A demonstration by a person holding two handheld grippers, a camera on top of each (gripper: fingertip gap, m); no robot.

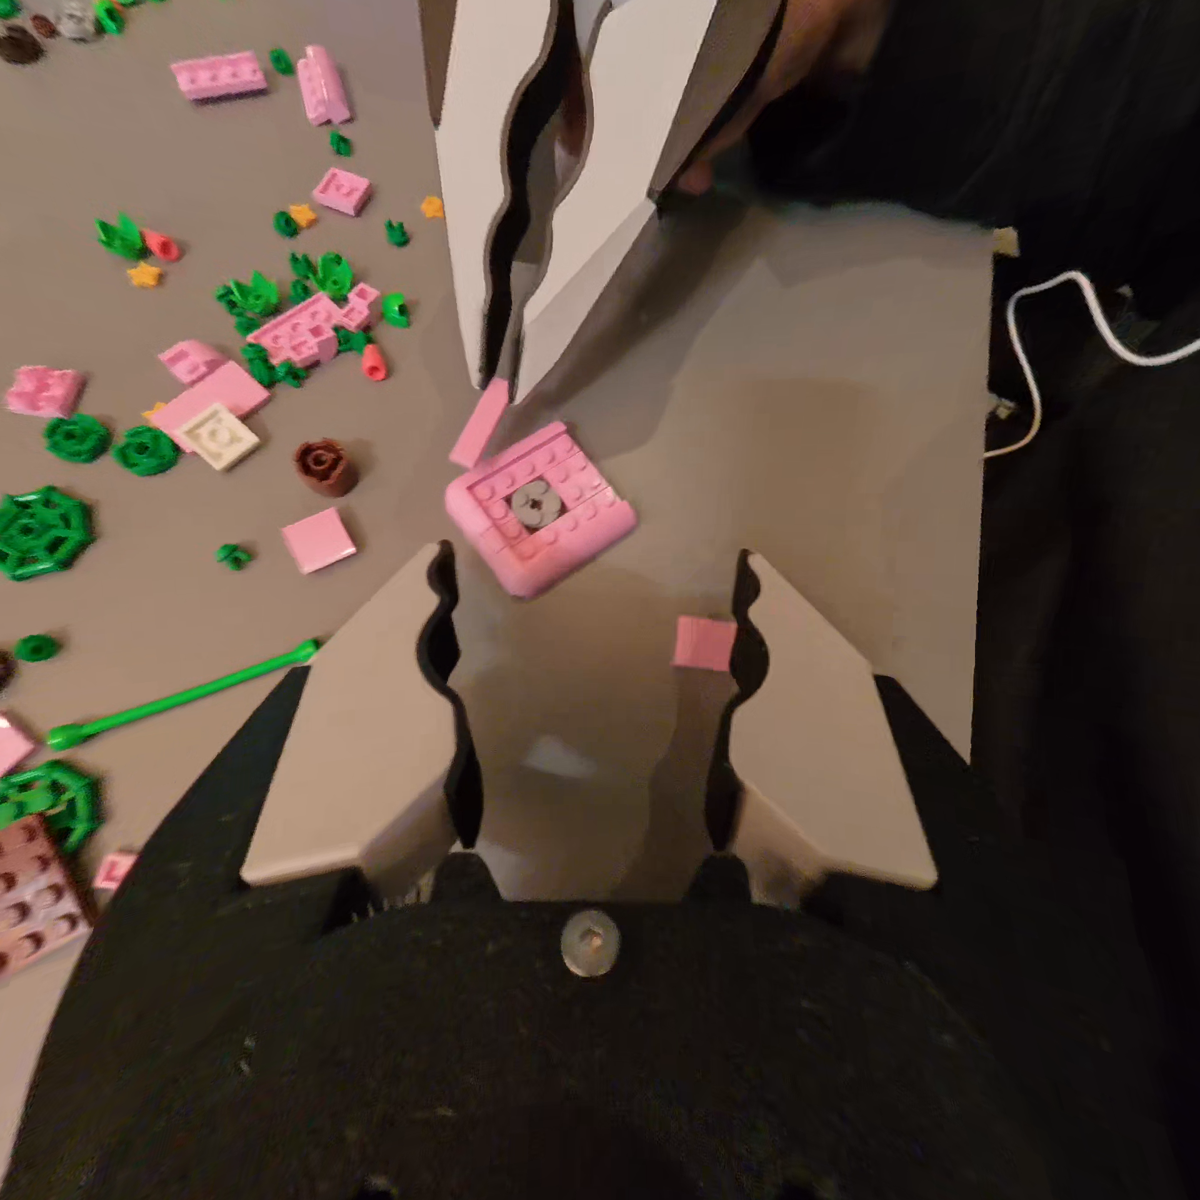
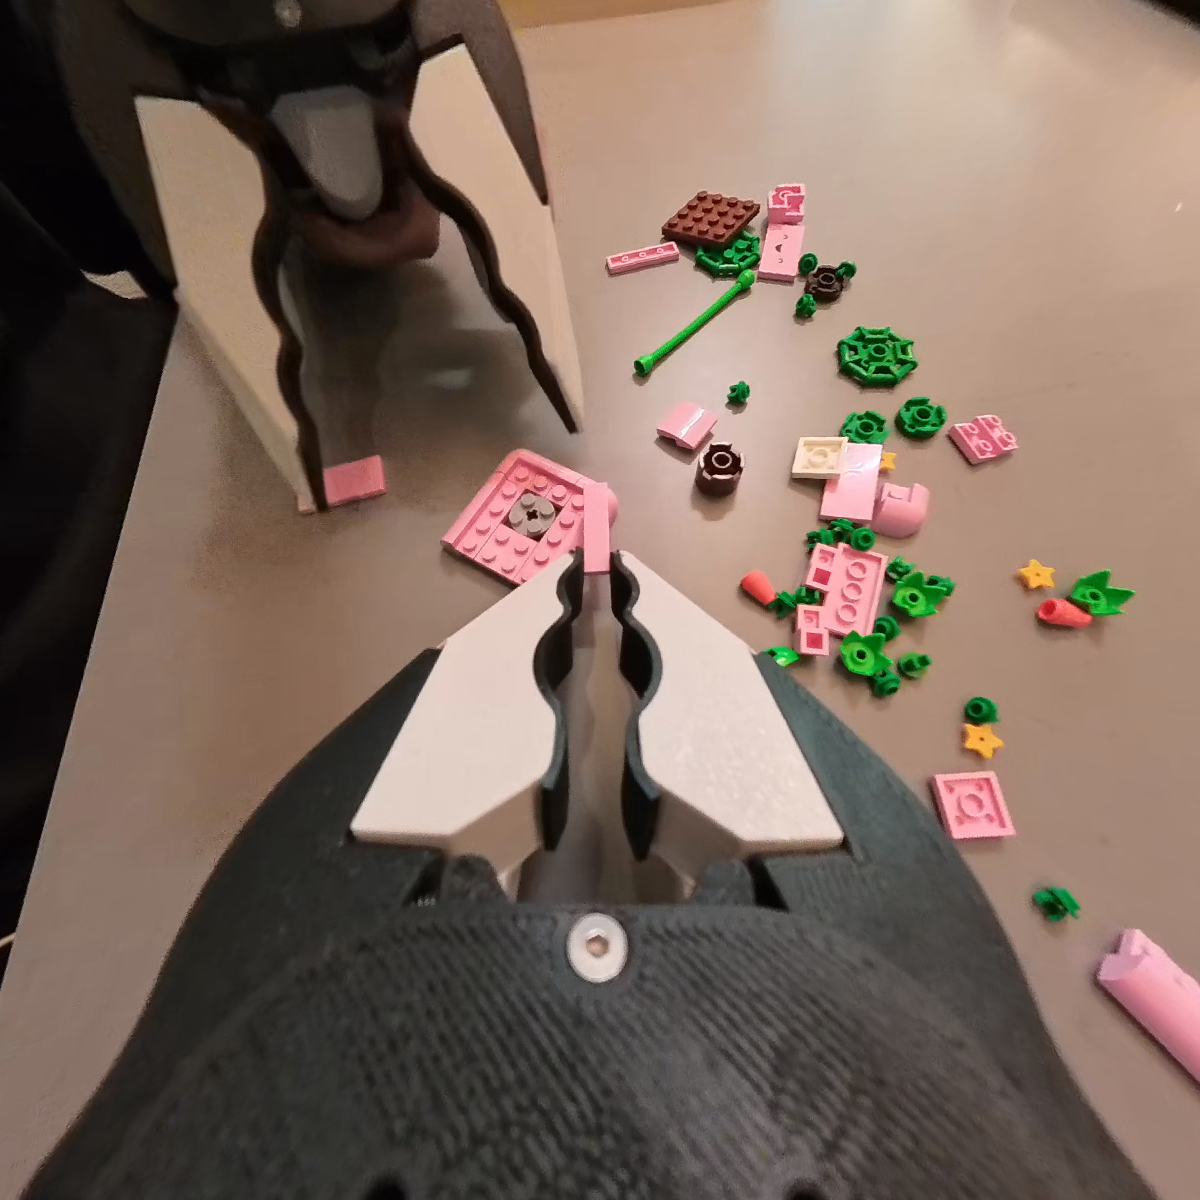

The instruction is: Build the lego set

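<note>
Right gripper [image 2: 594, 563] is pinching a flat pink tile [image 2: 596, 534] by one end at the very fingertips, so most of the tile is sticking out free toward the pink square base [image 2: 519, 516]. Judging by that, the tile is being lined up for pressing along the base's edge, on the side nearest the loose pile. In the left wrist view the same tile [image 1: 480, 423] is hanging tilted, with its lower end just beside the base's [image 1: 540, 506] corner; whether it is touching cannot be told. The base is lying flat on the grey table [image 1: 812, 389] near the table's edge, studs up, with a grey round plate [image 1: 534, 504] in its centre hole.

Left gripper [image 1: 594, 562] is hanging released, jaws wide apart, tips pointing down at the table just short of the base and gripping nothing. It is probably waiting to steady the base during the press. A small pink tile [image 1: 704, 643] is lying beside the inner face of one left finger [image 1: 805, 708].

Right gripper is coming in steeply from the far side and facing the left one across the base. Spare pink, green and brown pieces are lying scattered well off to one side, including a green flexible rod [image 2: 695, 321] and a brown studded plate [image 2: 711, 217].
</note>
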